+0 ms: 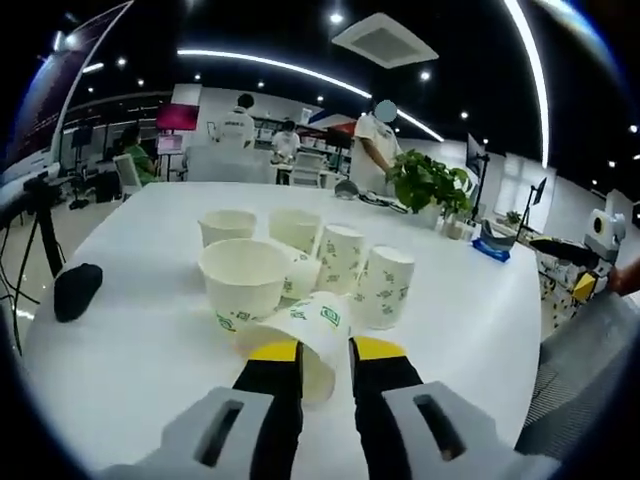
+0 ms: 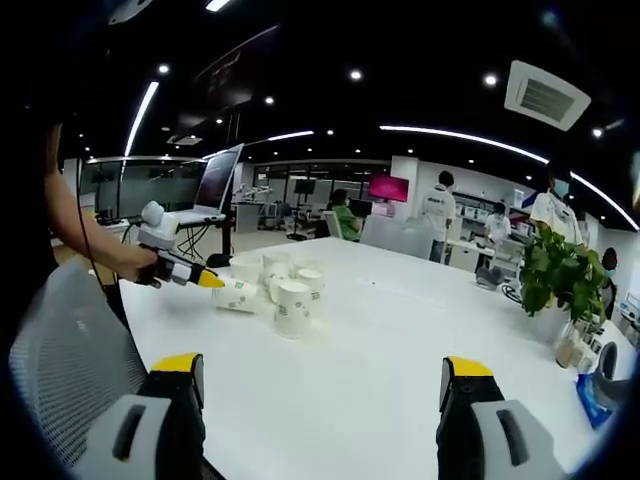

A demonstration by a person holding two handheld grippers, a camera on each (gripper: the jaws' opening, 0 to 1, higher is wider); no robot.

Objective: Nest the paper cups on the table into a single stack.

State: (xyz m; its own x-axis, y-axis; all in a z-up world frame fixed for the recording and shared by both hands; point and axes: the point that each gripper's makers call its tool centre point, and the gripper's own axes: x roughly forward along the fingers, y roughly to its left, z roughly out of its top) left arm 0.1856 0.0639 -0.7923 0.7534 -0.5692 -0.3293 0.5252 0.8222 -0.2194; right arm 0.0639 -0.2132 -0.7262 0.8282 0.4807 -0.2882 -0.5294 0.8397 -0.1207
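No text on the cups reads at this size; only green printed marks show. On the white table [image 1: 130, 340], left to right: a black object [image 1: 76, 290] near the edge, then six paper cups [image 1: 300, 270] clustered mid-table, two mouth-down, one a wide bowl-like cup. Your left gripper [image 1: 325, 350] pinches the tipped cup [image 1: 300, 335] between its jaws. Your right gripper [image 2: 320, 375] hangs with jaws spread wide, well apart from the cluster. One potted plant [image 2: 555, 275] stands far right.

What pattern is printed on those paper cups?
Small green marks on white paper cups, clearest in the left gripper view.
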